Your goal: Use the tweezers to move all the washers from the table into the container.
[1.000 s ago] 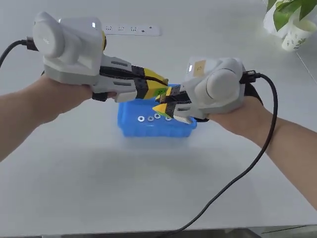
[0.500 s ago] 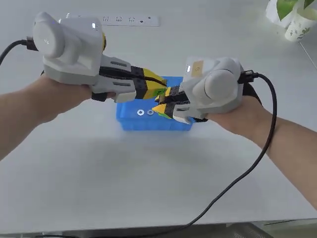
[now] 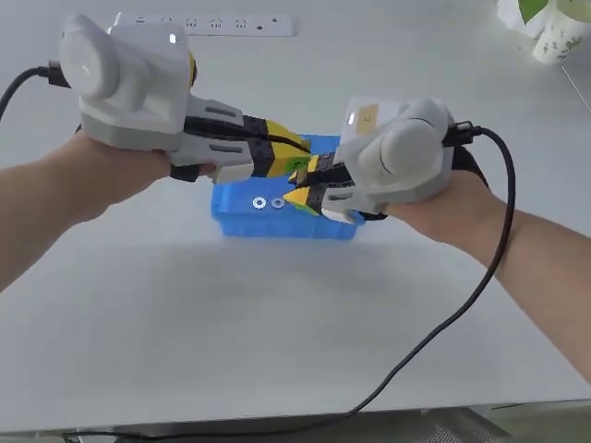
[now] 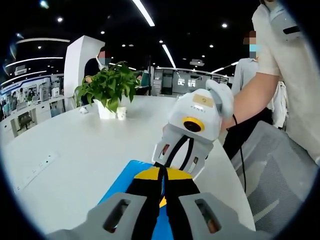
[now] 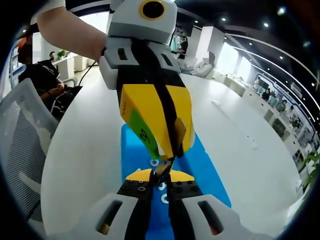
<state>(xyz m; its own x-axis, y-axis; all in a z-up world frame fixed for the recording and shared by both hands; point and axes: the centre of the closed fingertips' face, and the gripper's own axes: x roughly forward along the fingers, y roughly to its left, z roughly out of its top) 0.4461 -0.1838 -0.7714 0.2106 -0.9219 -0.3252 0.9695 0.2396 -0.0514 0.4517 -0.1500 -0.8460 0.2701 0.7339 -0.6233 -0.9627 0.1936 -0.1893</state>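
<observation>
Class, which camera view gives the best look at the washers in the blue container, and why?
The head view: two washers lie whole and unblocked on the blue container floor. The right gripper view has them closer but partly behind the jaws. The left gripper view catches a strip of the container.
</observation>
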